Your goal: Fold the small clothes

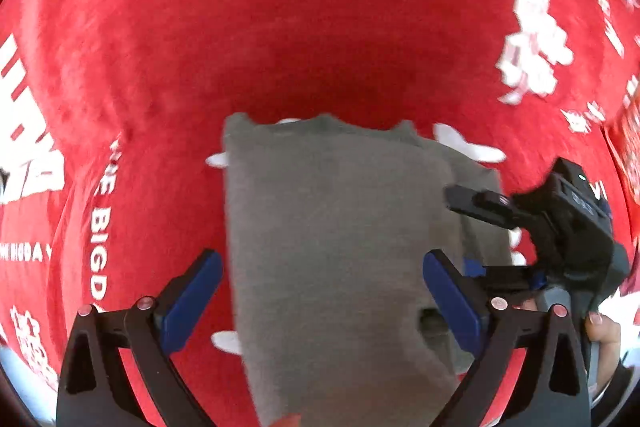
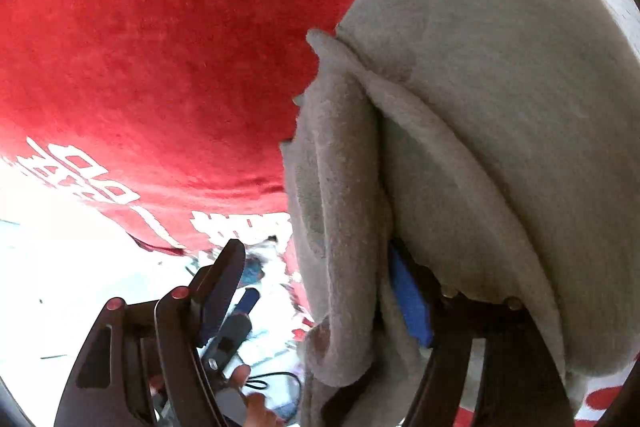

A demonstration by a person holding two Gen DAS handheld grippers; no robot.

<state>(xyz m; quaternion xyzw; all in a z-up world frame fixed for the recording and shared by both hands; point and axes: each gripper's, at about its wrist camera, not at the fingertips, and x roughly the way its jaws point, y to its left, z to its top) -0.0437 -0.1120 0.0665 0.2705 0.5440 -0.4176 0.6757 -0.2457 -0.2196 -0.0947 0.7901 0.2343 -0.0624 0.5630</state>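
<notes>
Red printed cloth (image 1: 320, 7) covers the table. I keep the left gripper (image 1: 320, 303) spread wide, empty, straddling the folded grey garment (image 1: 340, 227) at centre. The right gripper (image 2: 320, 291) gapes open, 1 finger under a fold, probably to flip it.

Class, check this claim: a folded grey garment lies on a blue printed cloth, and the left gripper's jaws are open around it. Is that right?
Wrong in one respect: the printed cloth is red, not blue, as the left wrist view shows. The folded grey garment does lie on it, with the left gripper open around it.
</notes>
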